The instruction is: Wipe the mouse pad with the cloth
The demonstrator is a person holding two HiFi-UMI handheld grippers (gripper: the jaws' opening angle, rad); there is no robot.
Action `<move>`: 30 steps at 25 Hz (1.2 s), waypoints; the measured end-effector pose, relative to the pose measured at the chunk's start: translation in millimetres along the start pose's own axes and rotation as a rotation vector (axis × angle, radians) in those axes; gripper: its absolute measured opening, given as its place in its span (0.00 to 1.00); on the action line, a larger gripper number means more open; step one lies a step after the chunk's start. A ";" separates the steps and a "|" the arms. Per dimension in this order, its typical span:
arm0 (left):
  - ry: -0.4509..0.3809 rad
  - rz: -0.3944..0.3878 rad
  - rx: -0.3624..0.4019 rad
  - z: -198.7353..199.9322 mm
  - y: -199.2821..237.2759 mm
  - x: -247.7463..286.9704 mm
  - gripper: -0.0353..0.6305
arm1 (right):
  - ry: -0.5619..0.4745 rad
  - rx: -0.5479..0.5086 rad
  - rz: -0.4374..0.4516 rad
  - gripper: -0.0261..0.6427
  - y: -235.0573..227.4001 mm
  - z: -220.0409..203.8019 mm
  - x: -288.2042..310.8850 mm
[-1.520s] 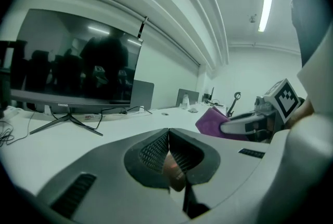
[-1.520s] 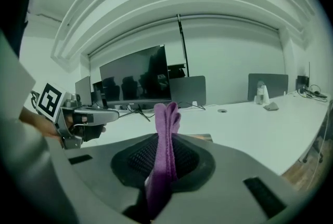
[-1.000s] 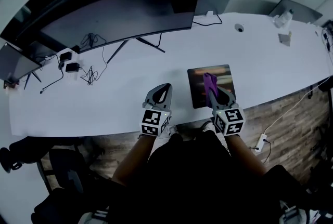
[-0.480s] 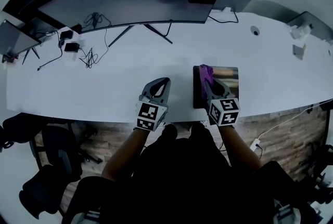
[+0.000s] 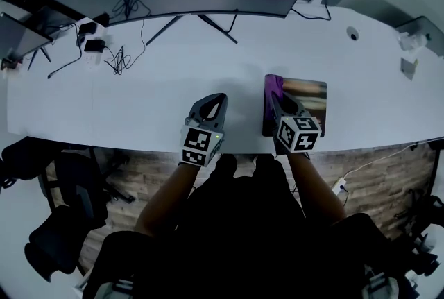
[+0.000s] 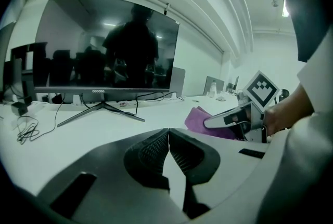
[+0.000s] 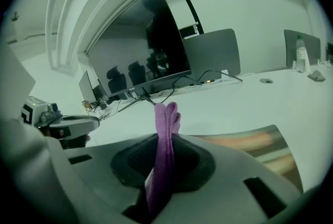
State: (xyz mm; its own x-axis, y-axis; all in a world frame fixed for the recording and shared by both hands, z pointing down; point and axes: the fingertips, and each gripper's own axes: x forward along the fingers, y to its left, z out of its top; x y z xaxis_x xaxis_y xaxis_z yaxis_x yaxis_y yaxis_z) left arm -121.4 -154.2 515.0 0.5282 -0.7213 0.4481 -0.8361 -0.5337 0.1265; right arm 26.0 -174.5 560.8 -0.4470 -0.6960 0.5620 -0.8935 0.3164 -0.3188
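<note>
Cloth [image 5: 275, 88] folded narrow, long axis pointing away from person, over pad [image 5: 310, 102] left edge. Right gripper [image 5: 280, 105] clamped on cloth. Left gripper [image 5: 219, 100] jaws together, empty, beside pad.

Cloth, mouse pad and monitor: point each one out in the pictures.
Cloth [image 7: 165, 124], right gripper view, upper purple fold.
Mouse pad [image 5: 309, 100], head view, bare right half.
Monitor [image 6: 104, 46], left gripper view, middle of the dark screen.

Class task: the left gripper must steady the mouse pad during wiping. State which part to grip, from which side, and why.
Probably its left edge, approached from the left, low along the table. The mouse pad lies flat and thin, so only an edge offers a bite; that edge faces the left gripper, whose jaws, now shut, must open first. Avoid the cloth there.
</note>
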 end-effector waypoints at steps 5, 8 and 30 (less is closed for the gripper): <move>-0.003 -0.006 -0.002 2.0 -4.2 1.0 0.09 | 0.030 0.009 -0.016 0.13 -10.3 -6.7 7.7; -0.001 -0.013 0.011 3.6 -9.0 5.0 0.09 | 0.043 0.007 -0.017 0.13 -16.7 -7.9 9.5; 0.067 -0.014 -0.050 -21.2 -46.8 29.2 0.09 | 0.096 -0.070 -0.048 0.14 -67.8 -9.8 -10.5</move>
State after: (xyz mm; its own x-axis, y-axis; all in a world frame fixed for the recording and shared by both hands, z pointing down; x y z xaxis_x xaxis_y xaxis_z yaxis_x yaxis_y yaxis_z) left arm -70.0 -140.9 540.9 0.5299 -0.6823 0.5037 -0.8362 -0.5194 0.1761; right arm 90.9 -182.3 584.0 -0.4024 -0.6478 0.6469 -0.9135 0.3306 -0.2372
